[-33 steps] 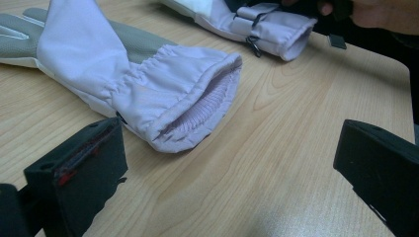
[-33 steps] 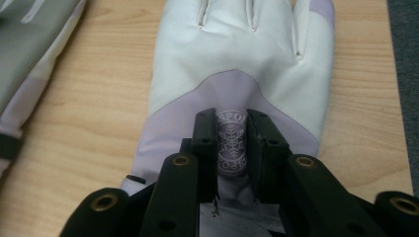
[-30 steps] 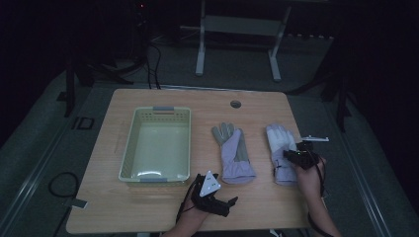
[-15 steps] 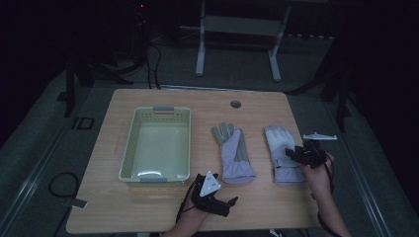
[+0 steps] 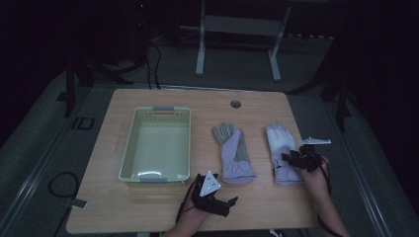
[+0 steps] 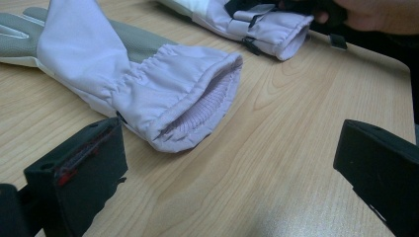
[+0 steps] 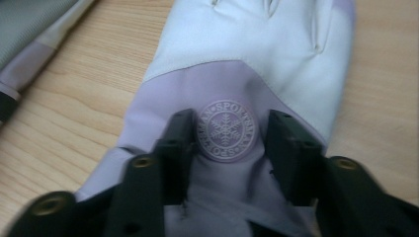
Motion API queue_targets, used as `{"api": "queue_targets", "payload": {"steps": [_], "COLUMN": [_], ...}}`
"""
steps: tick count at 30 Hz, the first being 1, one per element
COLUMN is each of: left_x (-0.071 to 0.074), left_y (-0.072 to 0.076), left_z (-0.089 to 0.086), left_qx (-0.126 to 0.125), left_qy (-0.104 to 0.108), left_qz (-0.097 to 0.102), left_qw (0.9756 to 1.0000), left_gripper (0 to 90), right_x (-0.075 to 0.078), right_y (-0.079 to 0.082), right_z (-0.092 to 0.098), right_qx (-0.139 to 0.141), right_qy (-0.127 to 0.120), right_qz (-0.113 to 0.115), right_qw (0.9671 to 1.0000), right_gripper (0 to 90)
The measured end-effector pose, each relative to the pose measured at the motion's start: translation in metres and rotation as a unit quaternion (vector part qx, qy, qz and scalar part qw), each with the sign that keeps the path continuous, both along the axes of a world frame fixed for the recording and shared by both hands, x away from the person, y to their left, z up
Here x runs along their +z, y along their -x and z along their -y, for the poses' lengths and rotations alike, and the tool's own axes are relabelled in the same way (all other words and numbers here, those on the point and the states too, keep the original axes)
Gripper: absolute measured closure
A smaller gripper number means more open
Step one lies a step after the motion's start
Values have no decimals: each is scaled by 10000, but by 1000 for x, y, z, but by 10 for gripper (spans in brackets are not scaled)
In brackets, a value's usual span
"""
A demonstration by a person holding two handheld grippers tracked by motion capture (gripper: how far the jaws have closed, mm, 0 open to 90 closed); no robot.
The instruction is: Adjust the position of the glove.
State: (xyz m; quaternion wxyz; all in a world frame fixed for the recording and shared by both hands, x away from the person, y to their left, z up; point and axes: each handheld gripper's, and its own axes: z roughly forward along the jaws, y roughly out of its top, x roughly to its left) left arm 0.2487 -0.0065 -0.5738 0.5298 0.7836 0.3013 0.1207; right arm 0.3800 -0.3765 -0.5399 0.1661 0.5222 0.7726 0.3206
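Note:
Two lilac-and-grey gloves lie flat on the wooden table. The left glove (image 5: 232, 153) points its open cuff (image 6: 188, 113) at my left gripper (image 5: 228, 206), which rests near the front edge with jaws wide open (image 6: 232, 163) and nothing between them. My right gripper (image 5: 291, 159) is down on the back of the right glove (image 5: 279, 140). Its jaws (image 7: 232, 123) straddle the round snowflake badge (image 7: 227, 129) and have just been closing, with the glove's fabric between them. I cannot see the pads pinching it.
A pale green basket (image 5: 129, 148) stands empty on the table's left half. A small round grommet (image 5: 235, 104) sits near the far edge. The right hand is close to the table's right edge (image 5: 316, 197). A white frame (image 5: 237, 29) stands on the floor beyond.
The right gripper shifted a little to the right off the glove's wrist, then came back left and down onto it. The left gripper and both gloves have stayed where they were.

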Motion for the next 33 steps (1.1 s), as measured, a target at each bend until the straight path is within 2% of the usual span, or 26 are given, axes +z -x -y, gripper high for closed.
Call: {"api": "queue_targets", "payload": {"steps": [1,3,6,7,11,12,13,15,16,18,21,22,23,24,29,33], "left_x": [0,0,0,0,0,0,0,0,0,0,0,0,0,0,0,0], "left_y": [0,0,0,0,0,0,0,0,0,0,0,0,0,0,0,0], "left_z": [0,0,0,0,-1,-1,0,0,-1,-1,-1,-1,-1,0,0,0], "left_qx": [-1,-5,-9,-12,-10,-8,-8,-7,-6,-4,-1,-2,-2,1,-8,-13], "left_qy": [1,3,4,2,11,9,9,10,16,22,21,14,11,15,17,9], "left_qz": [4,10,8,-2,-7,-6,-7,-6,-13,-20,-19,-12,-3,-8,3,20], "left_qw": [10000,10000,10000,10000,10000,10000,10000,10000,10000,10000,10000,10000,10000,10000,10000,10000], "left_gripper": [0,0,0,0,0,0,0,0,0,0,0,0,0,0,0,0], "right_x": [-1,2,5,12,21,30,30,41,53,53,75,86,86,96,111,122], "right_y": [0,1,1,2,4,6,6,8,10,10,13,14,14,15,16,17], "right_z": [1,-2,-6,-6,-5,-4,-4,-5,-6,-6,-11,-15,-15,-19,-32,-54], "right_qx": [4,-53,-37,-69,-60,-65,-65,-27,51,51,108,134,134,116,104,249], "right_qy": [-71,-18,87,64,8,-20,-20,-13,-40,-40,-117,-154,-154,-175,-251,-351], "right_qz": [-18,-142,-138,-143,-115,-31,-31,74,143,143,288,365,365,417,506,578], "right_qw": [10000,9999,9999,9999,9999,10000,10000,10000,9999,9999,9995,9991,9991,9989,9983,9974], "right_gripper": [626,724,768,791,794,797,797,797,797,797,797,797,797,797,797,796]}}
